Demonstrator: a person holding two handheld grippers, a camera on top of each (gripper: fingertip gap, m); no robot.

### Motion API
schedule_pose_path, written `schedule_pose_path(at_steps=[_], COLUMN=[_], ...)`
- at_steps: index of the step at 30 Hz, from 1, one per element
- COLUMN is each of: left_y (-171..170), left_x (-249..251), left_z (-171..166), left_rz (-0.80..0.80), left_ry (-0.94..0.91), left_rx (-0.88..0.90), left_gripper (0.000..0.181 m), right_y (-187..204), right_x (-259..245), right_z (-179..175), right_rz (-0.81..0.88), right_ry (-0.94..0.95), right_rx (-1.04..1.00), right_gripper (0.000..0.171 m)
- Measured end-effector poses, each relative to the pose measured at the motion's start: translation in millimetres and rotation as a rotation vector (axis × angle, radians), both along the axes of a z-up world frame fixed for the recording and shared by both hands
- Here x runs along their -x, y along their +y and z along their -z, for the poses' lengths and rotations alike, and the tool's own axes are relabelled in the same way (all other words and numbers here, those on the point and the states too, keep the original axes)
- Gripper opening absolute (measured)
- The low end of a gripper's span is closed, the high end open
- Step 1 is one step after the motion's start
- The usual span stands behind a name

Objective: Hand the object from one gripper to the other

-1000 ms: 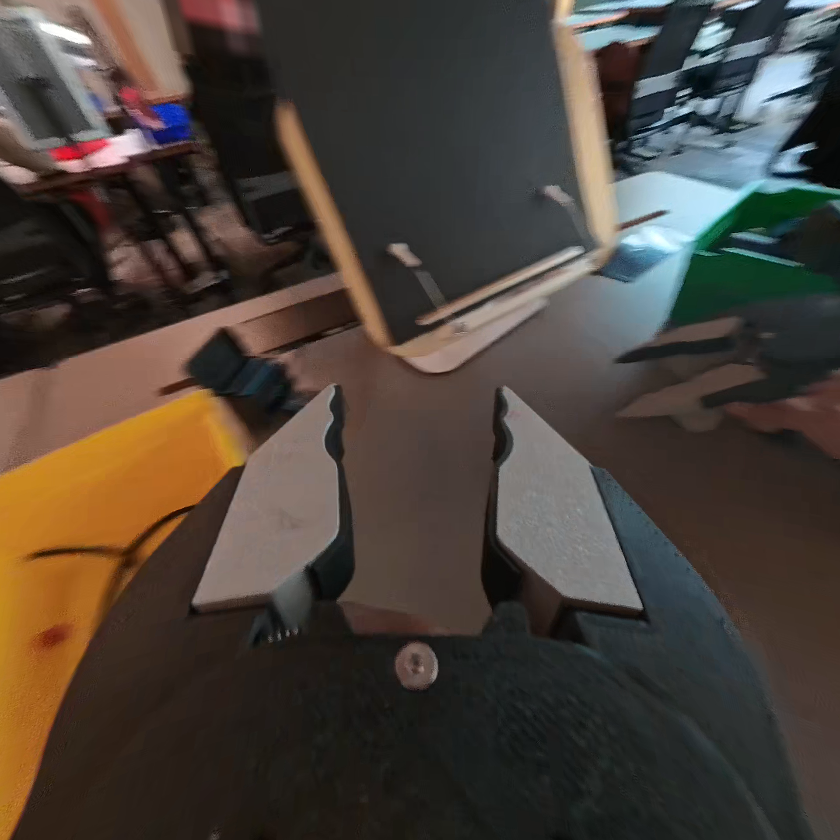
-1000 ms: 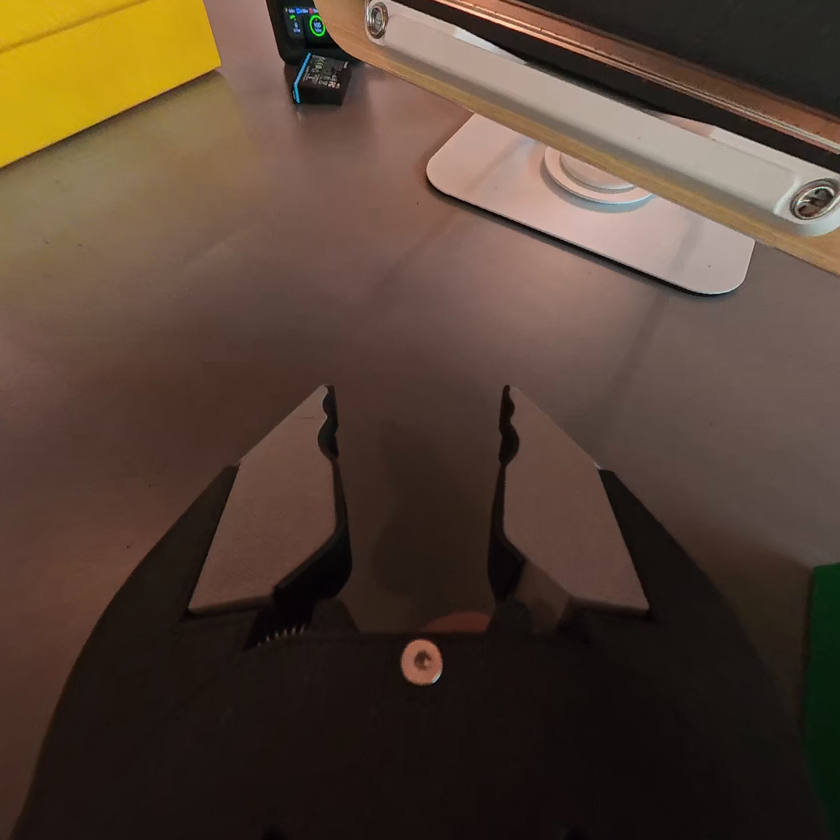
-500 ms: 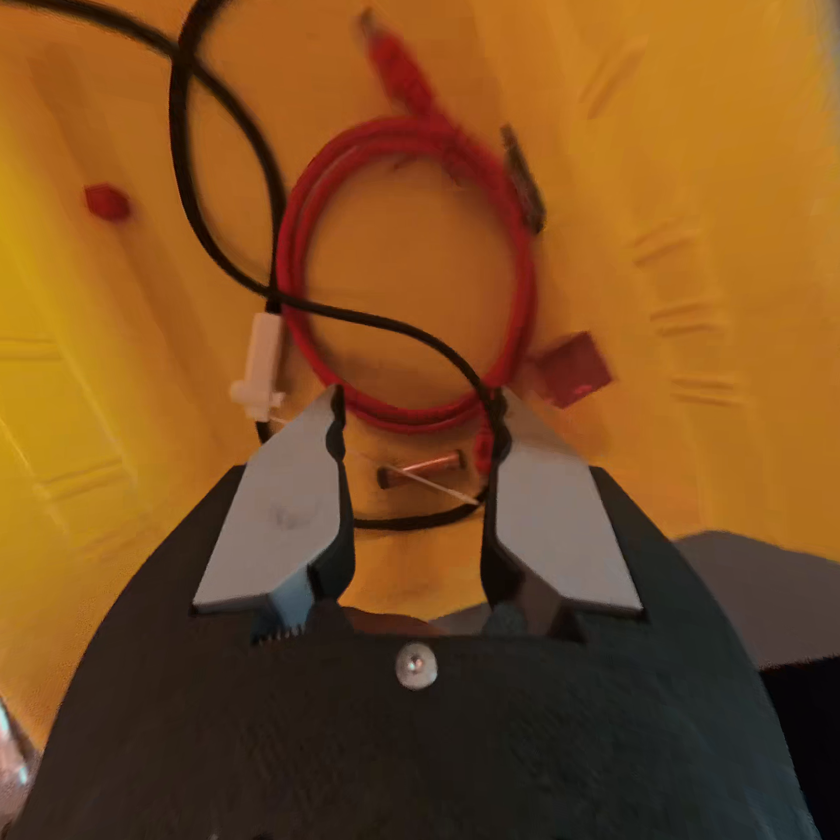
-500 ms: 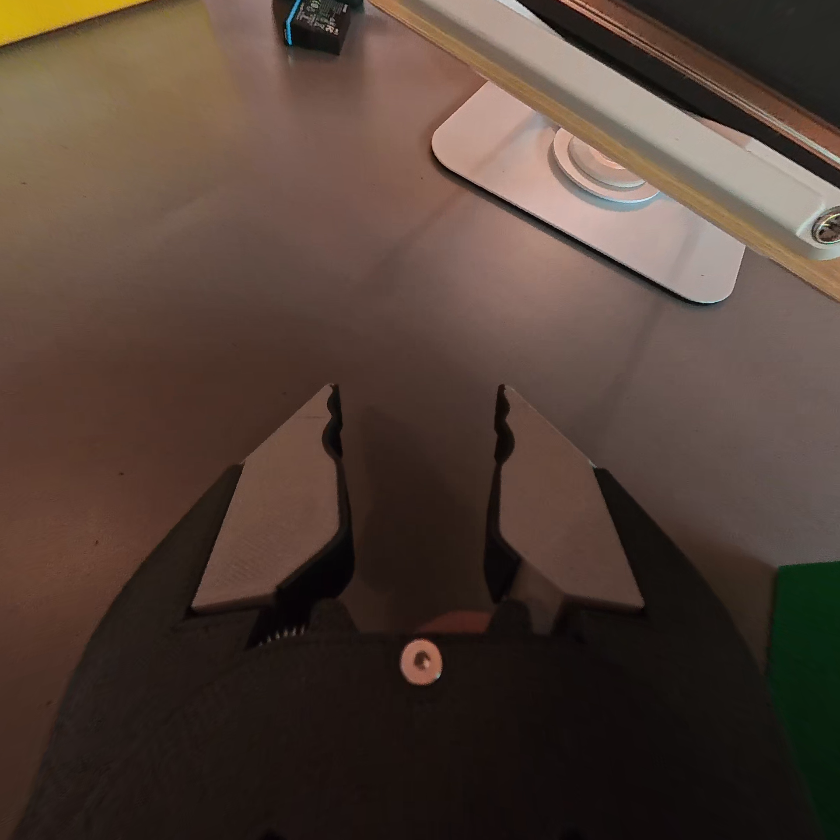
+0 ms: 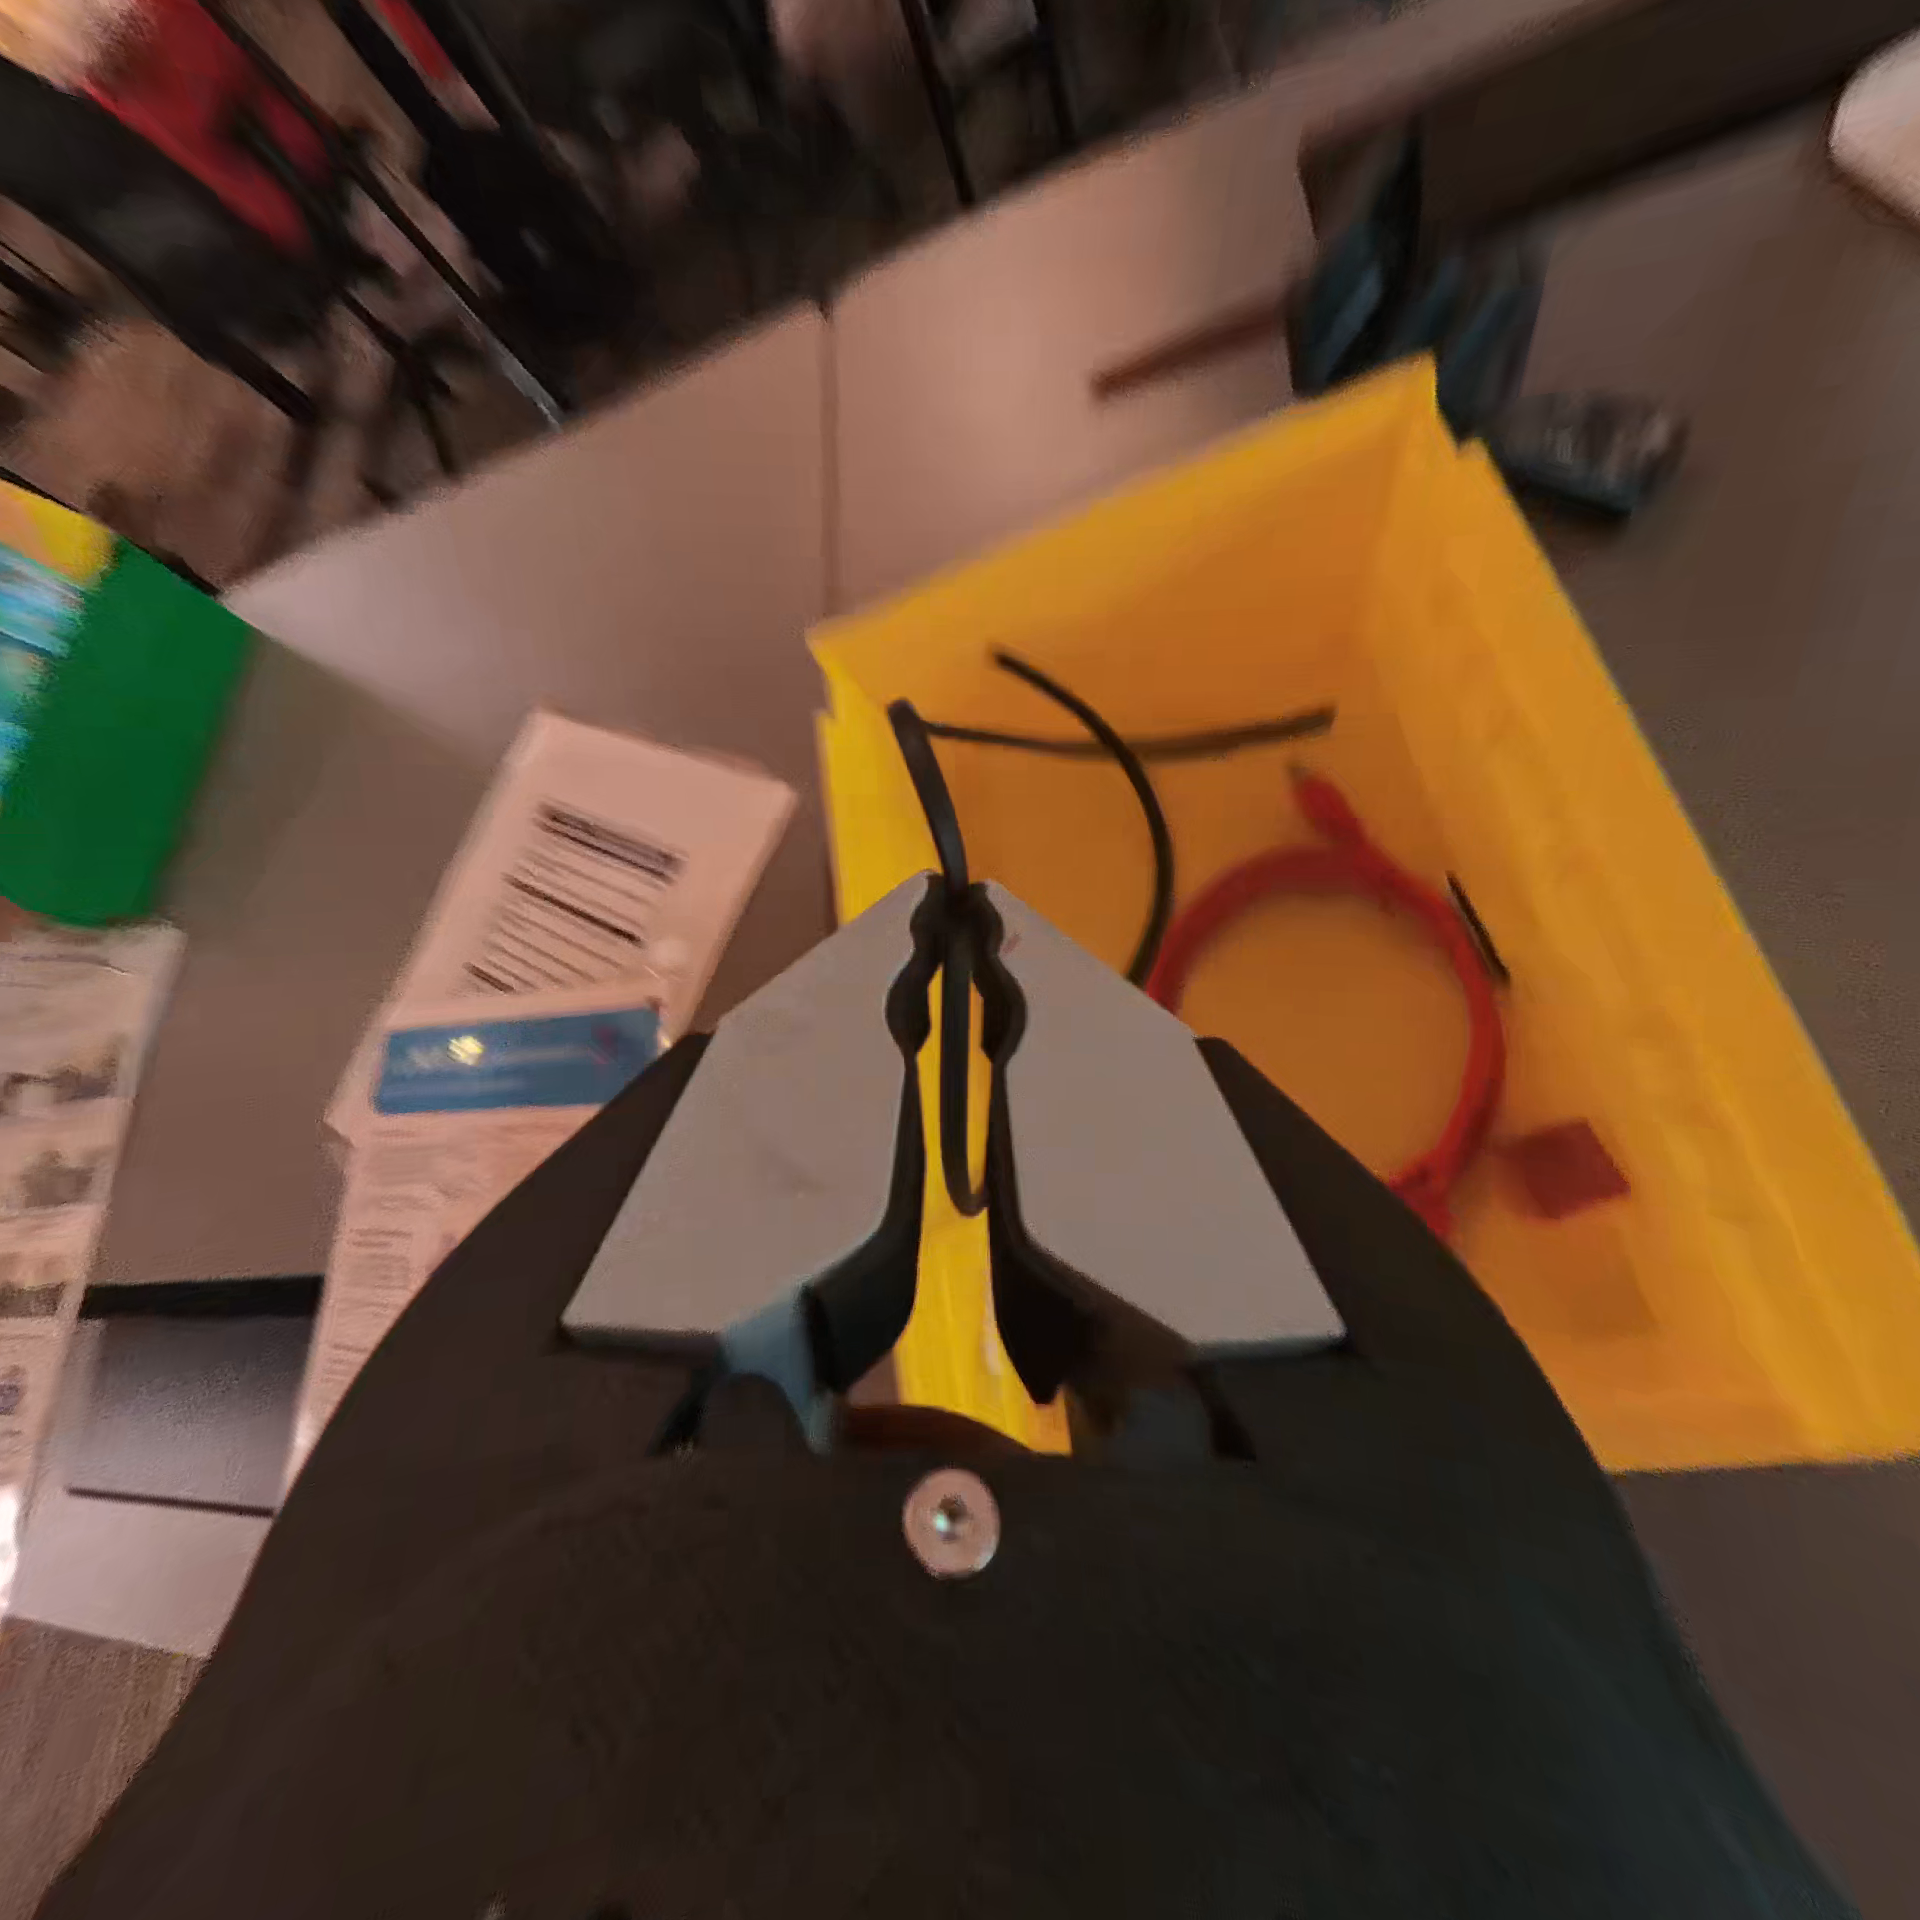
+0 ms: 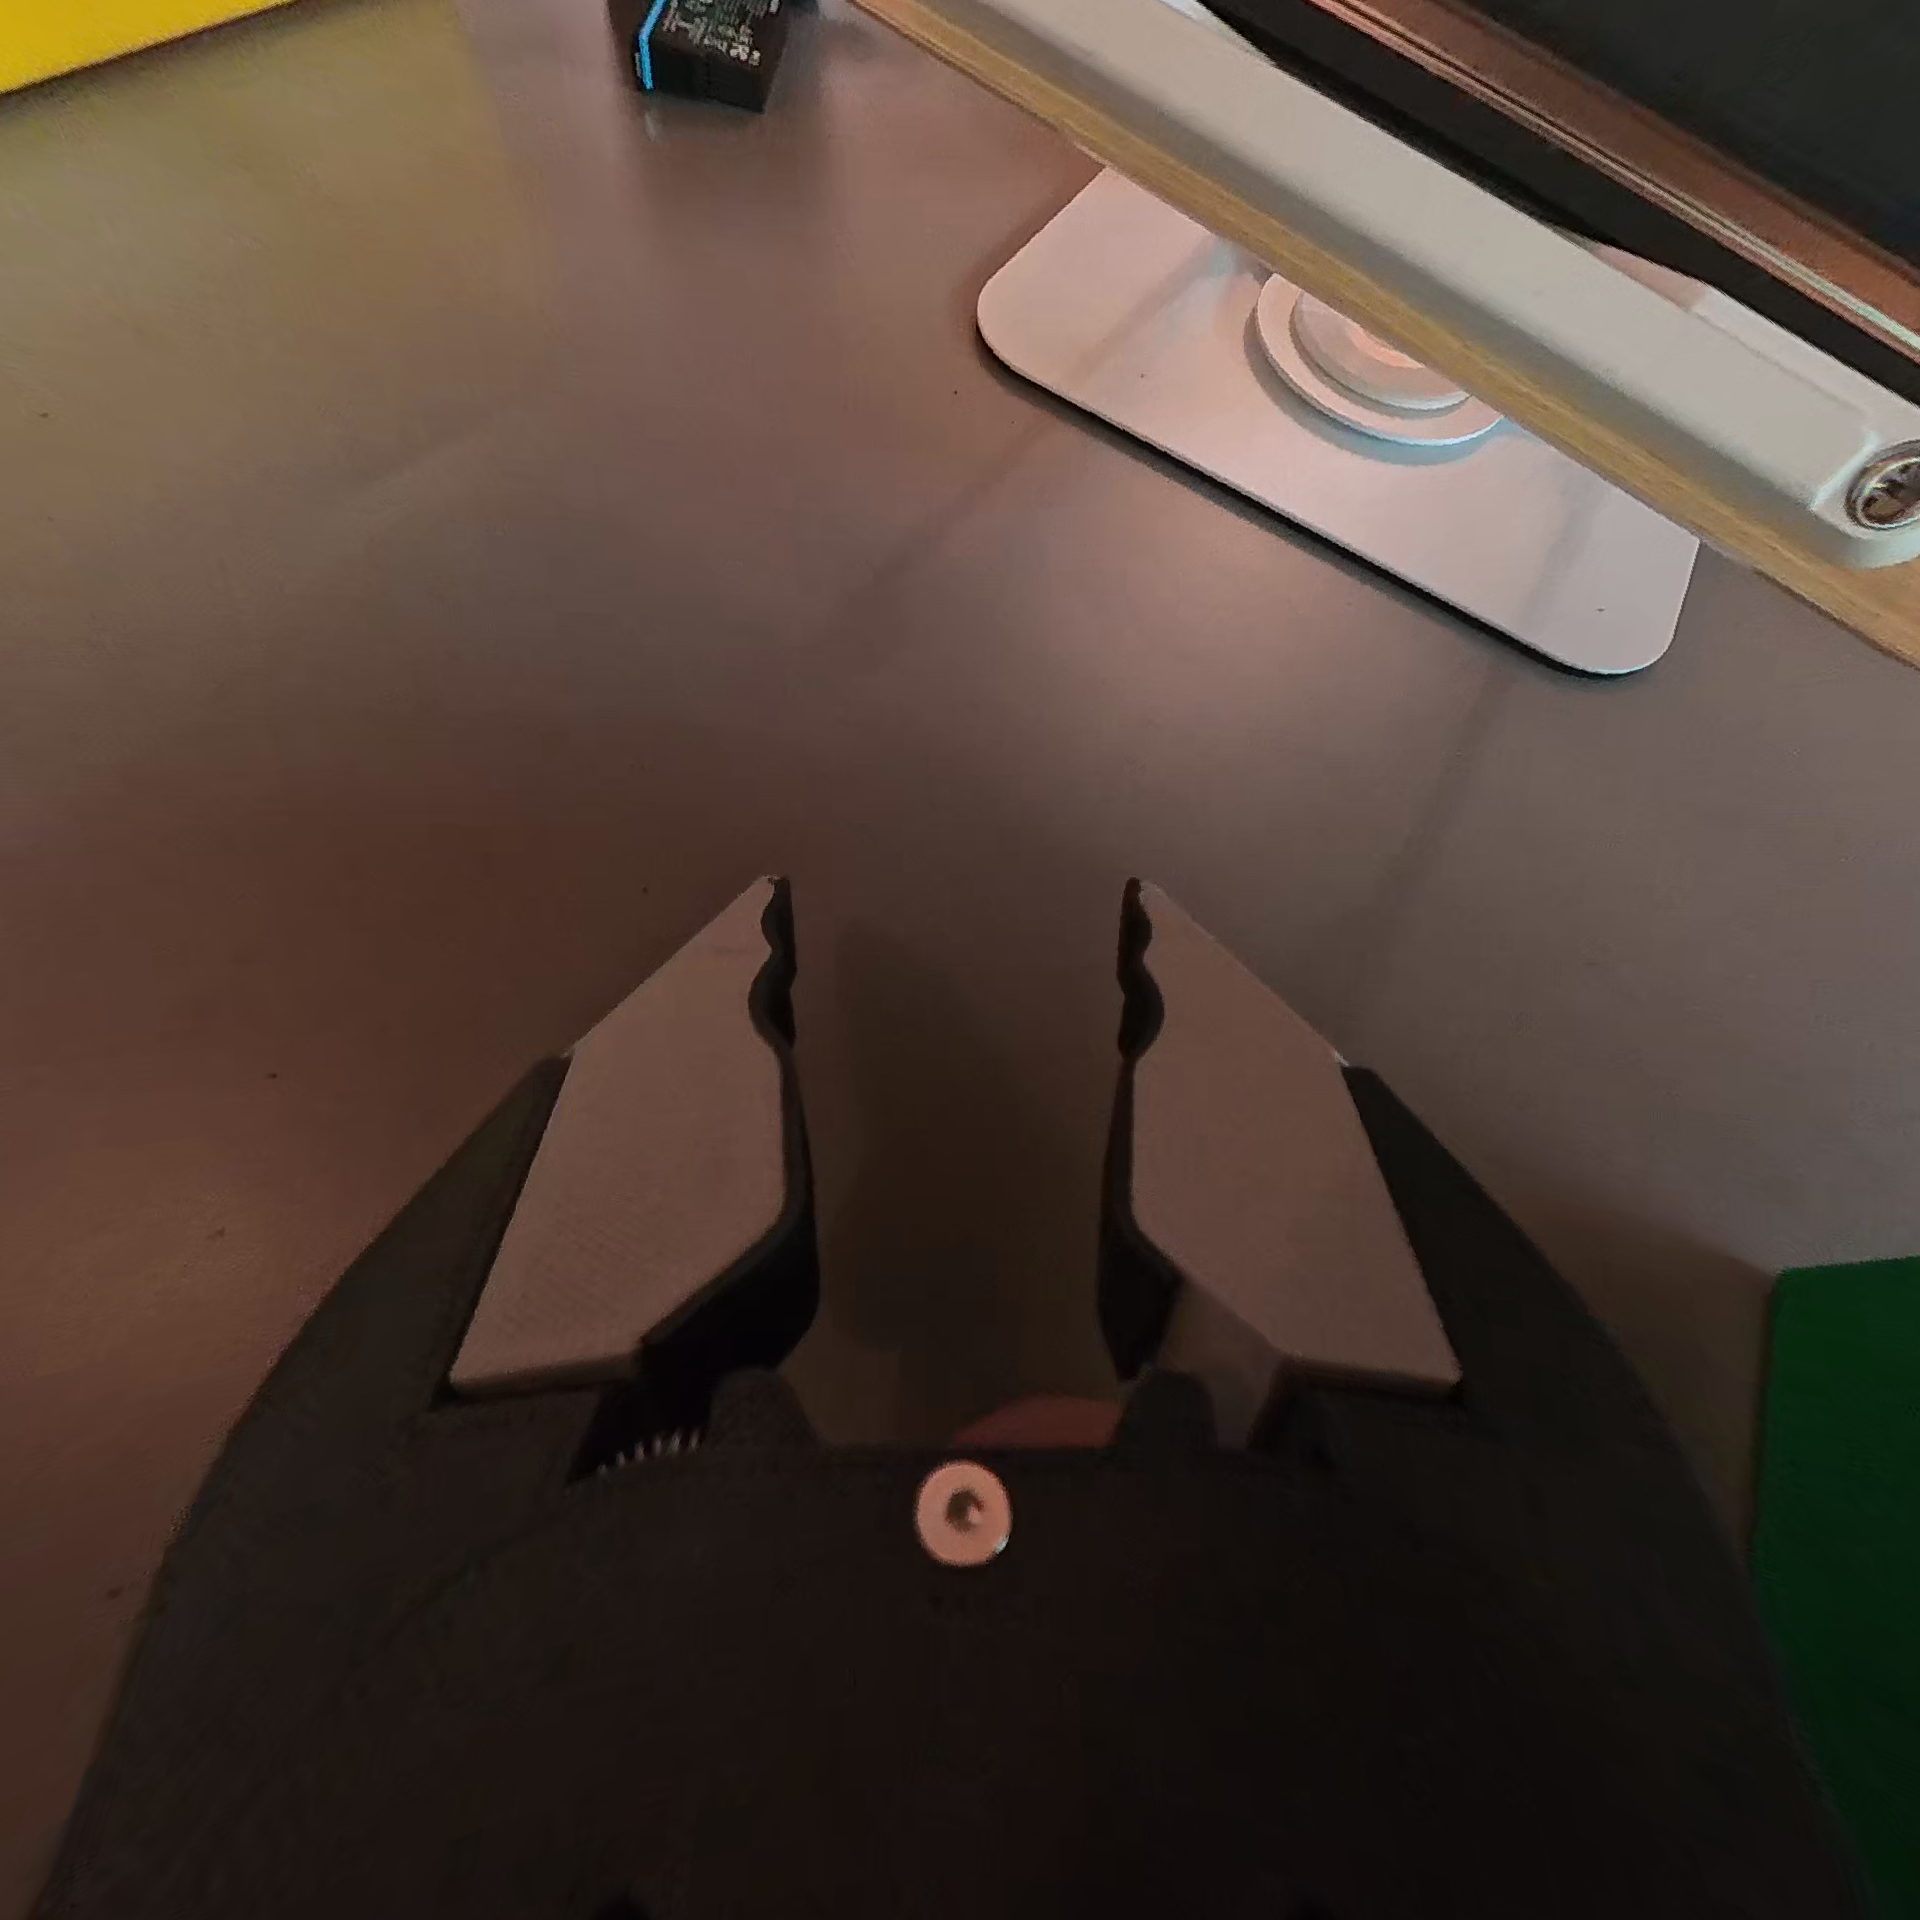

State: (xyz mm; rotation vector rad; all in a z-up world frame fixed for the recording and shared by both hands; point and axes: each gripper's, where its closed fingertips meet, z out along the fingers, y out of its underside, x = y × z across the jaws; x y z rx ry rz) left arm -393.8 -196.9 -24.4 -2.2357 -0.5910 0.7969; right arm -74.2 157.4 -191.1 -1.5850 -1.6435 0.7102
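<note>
**Lifting the black cable clear of the bin before the hand-over**

The left gripper (image 5: 958, 896) has its fingers closed to a narrow slit, with the black cable (image 5: 954, 1039) pinched at the tips. A loop of the cable hangs back between the two fingers, and the free length arcs forward and down into the yellow bin (image 5: 1704, 1039), where the far end lies on the bin floor. A coiled red cable (image 5: 1475, 1039) and a small red square piece (image 5: 1564, 1169) lie beside it in the same bin; whether the two cables touch cannot be told through the blur. A white carton (image 5: 582, 935) lies on the table left of the bin.

The right gripper (image 6: 956, 904) hovers low above the bare grey table (image 6: 416, 623) with its fingers wide apart and nothing between them. The white stand base (image 6: 1351, 457) and a small black block (image 6: 707, 62) lie ahead of it.

To do this step well, the lift probably needs to run until the trailing end leaves the bin without dragging the red coil. The grip sits at the very tips, so a snag could pull the cable free. For the receiver, a straight, exposed stretch should be presented crosswise to its open fingers.
</note>
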Motion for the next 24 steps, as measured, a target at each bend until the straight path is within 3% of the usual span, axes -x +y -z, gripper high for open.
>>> schedule_pose_path(at_steps=[1, 6, 15, 24], left_y=[0.5, 16.9, 112.1, 146.0], left_x=[0.9, -18.1, -129.5, -206.3], left_z=[-23.6, -132.3, -178.3, -293.8], left_rz=[-0.008, 0.033, 0.394, 0.545], left_ry=[0.060, 0.363, 0.341, 0.517], left_rx=[-0.046, -0.275, -0.304, -0.444], left_gripper=[0.000, 0.000, 0.001, 0.000], right_y=[-0.1, 0.7, -19.1, -18.0], right_x=[0.0, -0.2, 3.1, 3.3], right_z=[-0.3, -1.5, -27.0, -37.0], right_rz=[0.000, 0.005, -0.086, -0.085], right_ry=[0.001, 0.010, 0.175, 0.241], right_rx=[-0.006, -0.002, 0.064, 0.155], right_gripper=[0.059, 0.060, 0.067, 0.067])
